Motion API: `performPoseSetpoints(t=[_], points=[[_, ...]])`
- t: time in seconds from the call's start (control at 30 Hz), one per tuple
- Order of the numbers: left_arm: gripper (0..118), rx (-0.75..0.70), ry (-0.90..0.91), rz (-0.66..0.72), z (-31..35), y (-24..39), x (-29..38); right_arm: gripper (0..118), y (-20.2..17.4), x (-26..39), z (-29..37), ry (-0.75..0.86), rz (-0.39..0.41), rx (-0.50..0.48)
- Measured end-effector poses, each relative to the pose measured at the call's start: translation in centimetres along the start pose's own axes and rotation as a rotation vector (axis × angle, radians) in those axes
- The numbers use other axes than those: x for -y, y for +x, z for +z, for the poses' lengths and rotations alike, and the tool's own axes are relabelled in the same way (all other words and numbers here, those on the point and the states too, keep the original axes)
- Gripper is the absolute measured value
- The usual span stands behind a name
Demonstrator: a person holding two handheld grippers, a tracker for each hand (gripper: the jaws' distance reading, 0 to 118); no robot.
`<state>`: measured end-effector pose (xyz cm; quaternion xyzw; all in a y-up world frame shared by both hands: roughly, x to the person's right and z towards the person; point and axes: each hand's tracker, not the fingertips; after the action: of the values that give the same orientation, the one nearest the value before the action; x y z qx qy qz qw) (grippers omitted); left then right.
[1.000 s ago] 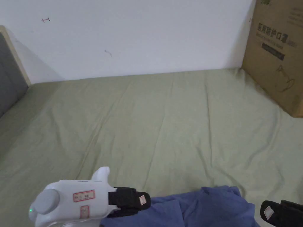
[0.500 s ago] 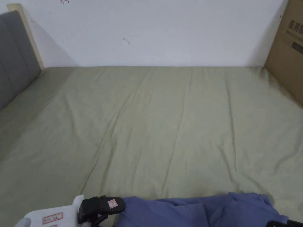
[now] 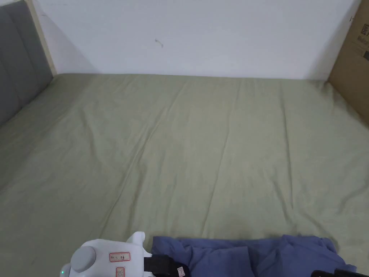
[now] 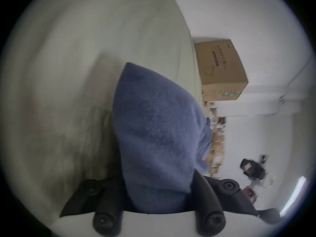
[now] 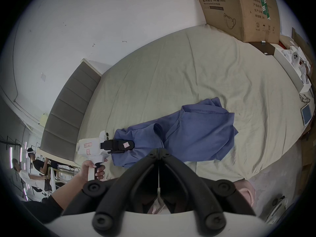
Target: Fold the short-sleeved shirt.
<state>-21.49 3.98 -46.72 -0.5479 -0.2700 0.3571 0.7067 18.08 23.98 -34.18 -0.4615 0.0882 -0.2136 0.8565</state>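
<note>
While the blue shirt [image 5: 188, 134] lies crumpled low-centre on the bed [image 5: 171, 80], the left claw [image 5: 125, 145] looks clamped on its edge, the right claw [image 5: 159, 152] closed and empty: spreading it flat comes next.

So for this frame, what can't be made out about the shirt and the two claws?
- Shirt, head view: the near part is cut off by the bottom edge.
- Left claw, left gripper view: blurred blue cloth covers the tips, so the grip cannot be confirmed.
- Right claw, right gripper view: its tips meet, with nothing seen between them.
- Shirt's sleeves and collar, right gripper view: bunched folds hide them.
</note>
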Motion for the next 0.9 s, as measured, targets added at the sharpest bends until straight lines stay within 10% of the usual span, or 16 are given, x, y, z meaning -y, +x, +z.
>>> performPoseSetpoints(t=[0.33, 0.63, 0.7, 0.77, 0.9], points=[[9, -0.936, 0.114, -0.488, 11.5, 7.5, 0.8, 0, 2.9, 0.4, 1.6, 0.072, -0.039, -0.078], [12, -0.475, 0.052, -0.240, 1.7, 16.7, 1.0, 0, 7.5, 1.3, 3.9, 0.098, -0.142, -0.090], [40, -0.347, 0.040, -0.164, -1.9, 17.2, 0.7, 0, 8.2, 1.2, 5.1, 0.126, -0.153, -0.073], [111, -0.196, 0.013, -0.111, -4.4, 17.2, 0.3, 0, 9.1, 1.3, 6.2, 0.150, -0.164, -0.061], [110, -0.137, 0.002, -0.057, -5.1, 18.0, 0.7, 0, 10.5, 1.6, 7.4, 0.170, -0.178, -0.038]])
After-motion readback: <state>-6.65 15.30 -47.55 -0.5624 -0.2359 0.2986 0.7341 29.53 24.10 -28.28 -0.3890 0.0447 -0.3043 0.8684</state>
